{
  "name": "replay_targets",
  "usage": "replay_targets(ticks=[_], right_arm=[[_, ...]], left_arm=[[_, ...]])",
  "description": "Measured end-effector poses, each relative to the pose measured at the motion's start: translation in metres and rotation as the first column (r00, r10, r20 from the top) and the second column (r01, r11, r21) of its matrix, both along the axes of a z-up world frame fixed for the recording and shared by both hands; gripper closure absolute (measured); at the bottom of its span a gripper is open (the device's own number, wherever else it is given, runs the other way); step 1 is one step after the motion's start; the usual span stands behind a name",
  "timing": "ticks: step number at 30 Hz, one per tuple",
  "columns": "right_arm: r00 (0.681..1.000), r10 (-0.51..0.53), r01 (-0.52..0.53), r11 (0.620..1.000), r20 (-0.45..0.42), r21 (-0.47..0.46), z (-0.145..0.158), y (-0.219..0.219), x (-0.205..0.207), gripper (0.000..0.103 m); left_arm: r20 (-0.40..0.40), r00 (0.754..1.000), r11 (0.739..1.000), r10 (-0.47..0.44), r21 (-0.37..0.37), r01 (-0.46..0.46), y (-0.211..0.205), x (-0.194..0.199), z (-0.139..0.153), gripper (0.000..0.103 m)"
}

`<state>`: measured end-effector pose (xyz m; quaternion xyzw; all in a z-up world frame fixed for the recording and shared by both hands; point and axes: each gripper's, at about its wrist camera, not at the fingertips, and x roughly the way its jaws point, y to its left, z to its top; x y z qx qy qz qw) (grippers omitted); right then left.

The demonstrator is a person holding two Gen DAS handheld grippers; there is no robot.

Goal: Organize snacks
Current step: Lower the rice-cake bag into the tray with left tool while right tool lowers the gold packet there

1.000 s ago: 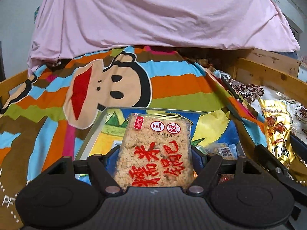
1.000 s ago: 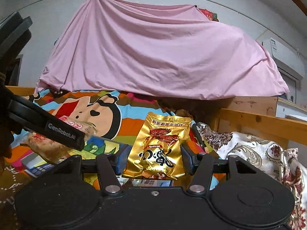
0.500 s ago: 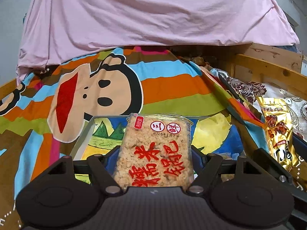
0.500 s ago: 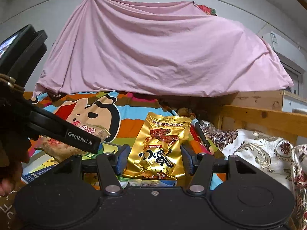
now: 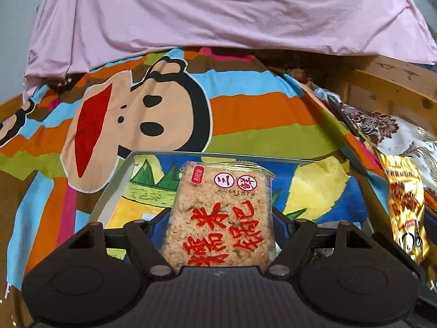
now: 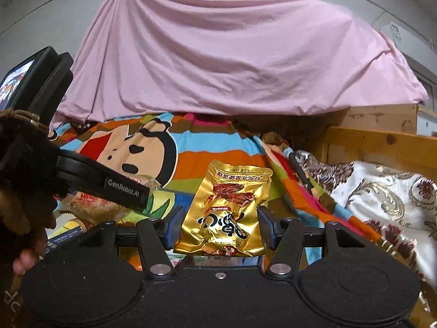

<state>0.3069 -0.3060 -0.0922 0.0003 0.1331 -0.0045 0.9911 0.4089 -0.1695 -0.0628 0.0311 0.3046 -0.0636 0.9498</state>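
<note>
My left gripper [image 5: 220,225] is shut on a clear pack of rice crackers [image 5: 222,213] with red characters, held above a box [image 5: 117,186] with a cartoon print inside. My right gripper [image 6: 220,228] is shut on a gold foil snack pouch [image 6: 228,210], held upright. In the left wrist view the gold pouch [image 5: 407,205] shows at the right edge. In the right wrist view the left gripper's black body [image 6: 109,188] reaches in from the left, with the cracker pack [image 6: 90,205] under it and a hand [image 6: 24,235] behind.
A striped bedspread [image 5: 245,109] with a cartoon monkey face covers the bed. A pink sheet [image 5: 218,13] hangs behind it. A wooden bed frame [image 6: 377,145] and a floral brocade cloth [image 6: 382,191] lie to the right.
Both grippers have moved forward over the bed with their snacks still held. The box now lies closer under the cracker pack, and the left gripper reaches further into the right wrist view.
</note>
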Motion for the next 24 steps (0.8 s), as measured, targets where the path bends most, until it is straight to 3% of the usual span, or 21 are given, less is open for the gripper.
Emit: replay_targets(ticks=[24], right_arm=[[0.983, 0.064, -0.062, 0.998, -0.170, 0.012, -0.024, 0.014, 0.020, 0.043]], left_arm=[[-0.084, 0.996, 0.998, -0.024, 0.057, 0.028, -0.004, 0.020, -0.026, 0.025]])
